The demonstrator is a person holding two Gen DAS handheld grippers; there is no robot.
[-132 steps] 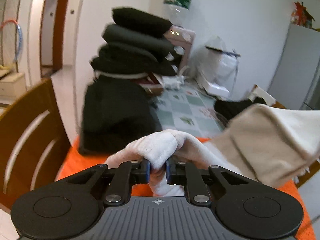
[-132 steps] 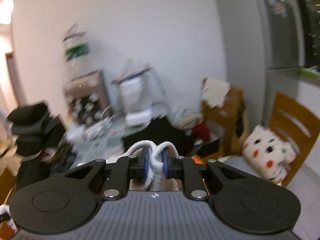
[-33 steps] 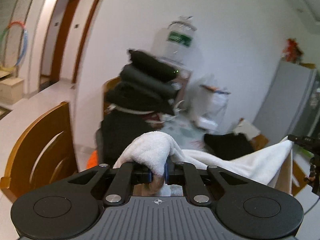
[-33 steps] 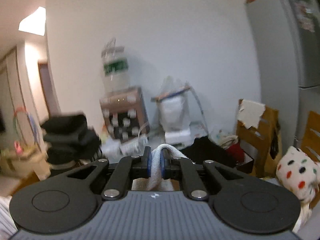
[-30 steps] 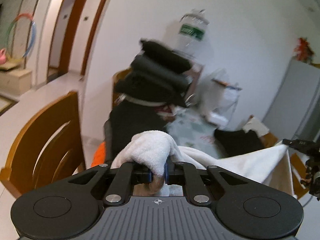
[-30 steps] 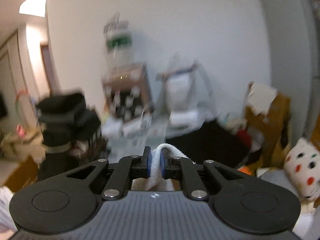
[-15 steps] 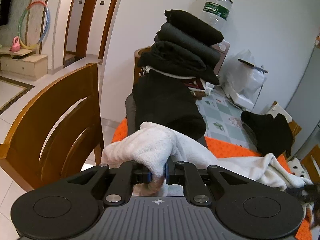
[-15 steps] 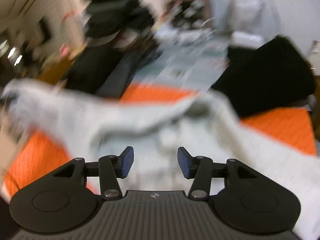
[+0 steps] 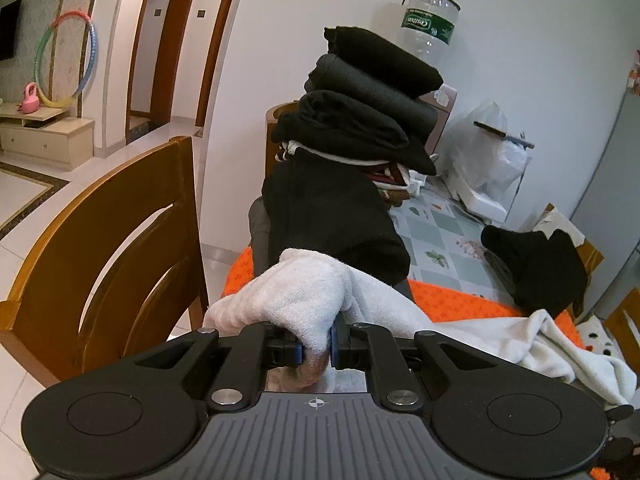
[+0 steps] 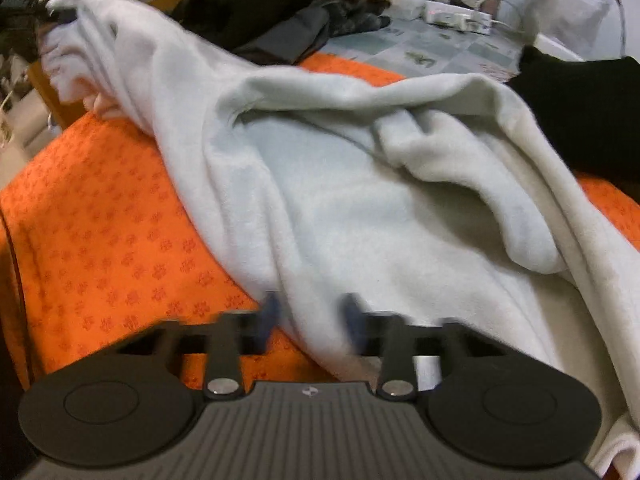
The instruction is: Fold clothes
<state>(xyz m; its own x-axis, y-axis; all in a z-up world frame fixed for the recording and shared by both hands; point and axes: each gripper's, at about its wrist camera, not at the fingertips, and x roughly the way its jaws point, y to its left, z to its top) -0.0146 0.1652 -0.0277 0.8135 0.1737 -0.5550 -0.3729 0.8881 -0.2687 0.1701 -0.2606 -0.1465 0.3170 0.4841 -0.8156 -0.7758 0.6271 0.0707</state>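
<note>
the left gripper [image 9: 316, 350] is clamped on a bunched corner of the white garment [image 10: 360, 184], low in the left wrist frame. the garment lies crumpled across the orange surface [image 10: 112, 240], filling the middle of the right wrist frame. the right gripper [image 10: 310, 320], motion-blurred at the bottom, is closing its fingers with a fold of the garment between them. a stack of dark folded clothes [image 9: 360, 112] stands behind, upper centre.
</note>
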